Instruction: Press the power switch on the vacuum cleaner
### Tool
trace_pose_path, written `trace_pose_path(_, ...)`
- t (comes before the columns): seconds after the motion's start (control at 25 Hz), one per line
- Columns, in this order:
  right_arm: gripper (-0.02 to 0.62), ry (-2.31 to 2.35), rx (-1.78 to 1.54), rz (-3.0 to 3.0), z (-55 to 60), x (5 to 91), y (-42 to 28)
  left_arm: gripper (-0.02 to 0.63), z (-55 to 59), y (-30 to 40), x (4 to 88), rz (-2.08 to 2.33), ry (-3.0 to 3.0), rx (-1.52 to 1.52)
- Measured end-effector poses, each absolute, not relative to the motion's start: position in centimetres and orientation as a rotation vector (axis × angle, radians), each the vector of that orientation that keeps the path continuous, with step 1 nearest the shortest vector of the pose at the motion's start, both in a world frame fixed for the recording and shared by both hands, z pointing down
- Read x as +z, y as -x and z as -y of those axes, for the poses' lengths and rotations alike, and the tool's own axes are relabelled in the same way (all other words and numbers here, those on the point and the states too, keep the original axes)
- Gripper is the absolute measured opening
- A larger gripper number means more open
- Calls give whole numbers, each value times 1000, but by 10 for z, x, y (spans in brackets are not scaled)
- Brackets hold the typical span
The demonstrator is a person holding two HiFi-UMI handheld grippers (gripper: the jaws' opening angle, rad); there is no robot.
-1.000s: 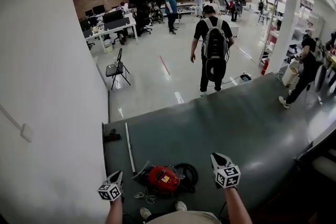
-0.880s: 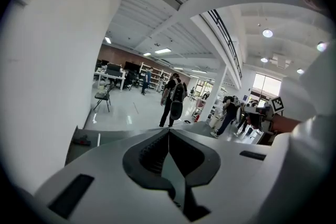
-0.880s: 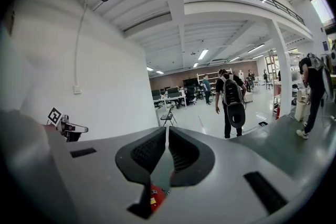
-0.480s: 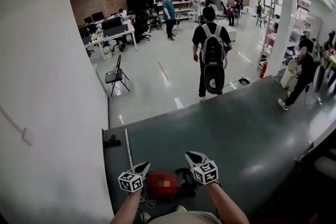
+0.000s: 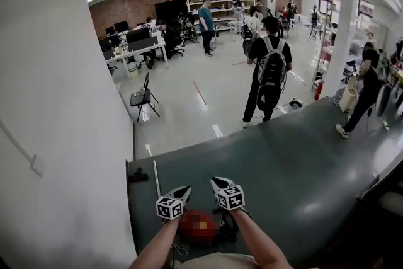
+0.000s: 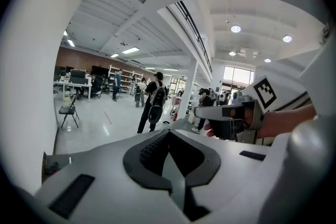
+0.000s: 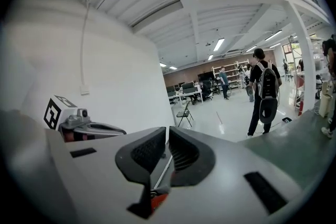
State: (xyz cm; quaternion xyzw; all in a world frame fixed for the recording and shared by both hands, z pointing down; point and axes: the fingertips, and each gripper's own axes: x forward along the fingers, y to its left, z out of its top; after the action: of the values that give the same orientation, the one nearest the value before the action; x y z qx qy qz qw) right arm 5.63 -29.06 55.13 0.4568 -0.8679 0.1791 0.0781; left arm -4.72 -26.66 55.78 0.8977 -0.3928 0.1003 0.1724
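The vacuum cleaner (image 5: pixel 192 228) lies on the dark green floor mat (image 5: pixel 296 167) right at the person's feet. Its red body is blurred in the head view, with a black hose (image 5: pixel 227 222) coiled at its right and a loose metal tube (image 5: pixel 157 178) lying on the mat to its left. The left gripper (image 5: pixel 184 189) and right gripper (image 5: pixel 216 182) hover close together just above and beyond the red body, and neither touches it. The left gripper's jaws meet at the tips and hold nothing. The right gripper's jaws stand a narrow slit apart, also empty, and a sliver of red casing and the tube show through the gap.

The power switch itself cannot be made out in any view, and this is the main hazard. Both grippers point out across the room rather than down at the casing, so a press from here would probably be guided by the head view alone and could land on bare plastic. A slanted push might roll or skid the vacuum cleaner along the mat instead of working the switch. With the grippers this near each other, lowering one could knock it against the other. The right gripper's slight gap could also straddle a small switch rather than bear down on it.
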Motion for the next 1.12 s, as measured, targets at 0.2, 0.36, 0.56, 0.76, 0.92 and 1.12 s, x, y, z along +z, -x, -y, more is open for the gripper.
trace_pose_path(0.2, 12, -1419, 504, 2571, 293, 588, -46, 8, 267, 64, 607, 1172, -2472, 405)
trace_pose_path(0.36, 12, -1471, 360, 2526, 270, 618, -39, 8, 246, 75, 641, 1284, -2400, 461)
trace_pose_path(0.56, 12, -1363, 185, 2532, 228, 637, 2, 8, 220, 74, 663, 1294, -2383, 516)
trace_pose_path(0.76, 12, -1236, 104, 2495, 194, 663, 33, 8, 204, 84, 665, 1396, -2322, 506)
trace_pose_path(0.92, 12, -1227, 141, 2530, 199, 660, 39, 8, 206, 92, 662, 1408, -2325, 497)
trace_pose_path(1.12, 12, -1280, 222, 2536, 204, 649, 30, 8, 207, 100, 656, 1422, -2322, 474)
